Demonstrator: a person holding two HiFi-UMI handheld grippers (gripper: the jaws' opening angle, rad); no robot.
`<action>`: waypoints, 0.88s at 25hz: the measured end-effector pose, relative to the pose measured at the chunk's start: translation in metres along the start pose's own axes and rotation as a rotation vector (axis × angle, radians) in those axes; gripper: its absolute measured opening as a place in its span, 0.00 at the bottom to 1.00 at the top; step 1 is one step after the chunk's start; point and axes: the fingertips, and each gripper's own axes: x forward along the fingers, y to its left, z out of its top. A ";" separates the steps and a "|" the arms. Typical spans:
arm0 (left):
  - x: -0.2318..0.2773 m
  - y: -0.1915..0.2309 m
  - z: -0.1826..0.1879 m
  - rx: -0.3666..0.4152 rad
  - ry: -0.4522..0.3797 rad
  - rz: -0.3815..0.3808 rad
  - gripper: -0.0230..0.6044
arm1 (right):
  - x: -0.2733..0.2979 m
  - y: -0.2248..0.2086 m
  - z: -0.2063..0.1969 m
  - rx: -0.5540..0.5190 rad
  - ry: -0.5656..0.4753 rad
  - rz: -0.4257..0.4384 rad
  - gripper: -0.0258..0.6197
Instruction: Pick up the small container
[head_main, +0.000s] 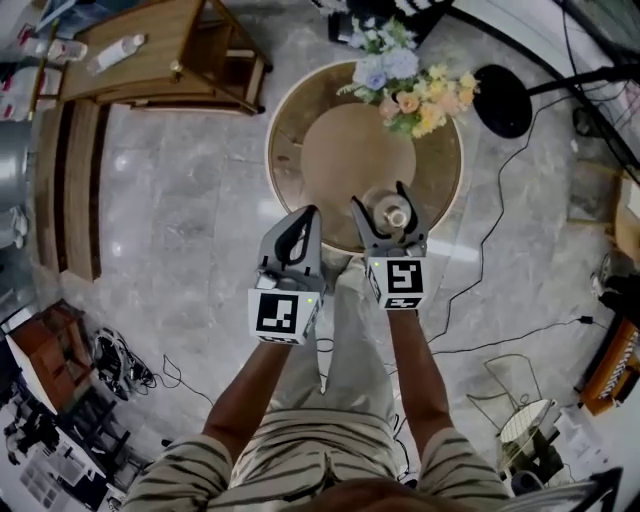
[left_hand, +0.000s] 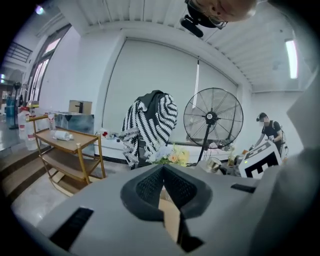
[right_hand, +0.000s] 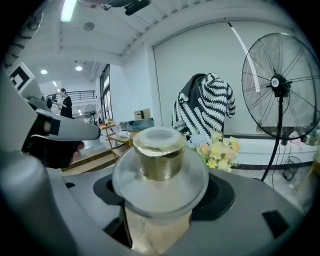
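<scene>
Your right tool (head_main: 379, 196) is over the near edge of the round worktop (head_main: 285, 150), just inside its rim. Beyond its tips the raised middle disc lies bare, giving you open room forward until the bunch of flowers (head_main: 410, 85) at the far rim. Off to that tool's right the rim curves away. Beyond it lie only marble floor, a trailing black cable (head_main: 490, 230) and, farther ahead, the round black base of a standing fan (head_main: 502, 100). Your left tool (head_main: 308, 215) hangs just beside the right one, to its left and slightly nearer you, at the worktop's near edge. Bare floor spreads out to its left, and the wooden shelf cart (head_main: 140, 60) stands well apart, ahead and to the left. The right tool's jaws are spread wide and are clenched on the small container (right_hand: 160, 155), a clear glass piece with a broad shoulder and a gold neck. It stands upright between the pads, with its shoulder covering their inner faces on both sides. The tan worktop surface shows directly beneath it, but you cannot tell from these views whether its base touches that surface. The left tool's jaws are pressed together tip to tip with nothing between them, and they touch nothing.
</scene>
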 end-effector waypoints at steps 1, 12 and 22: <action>-0.005 -0.007 0.006 0.011 -0.008 0.001 0.03 | -0.011 -0.002 0.006 0.000 -0.011 -0.002 0.57; -0.084 -0.108 0.080 0.142 -0.090 -0.029 0.03 | -0.160 -0.001 0.078 -0.010 -0.115 -0.007 0.57; -0.138 -0.126 0.130 0.189 -0.130 -0.042 0.03 | -0.230 0.014 0.147 -0.017 -0.208 -0.027 0.57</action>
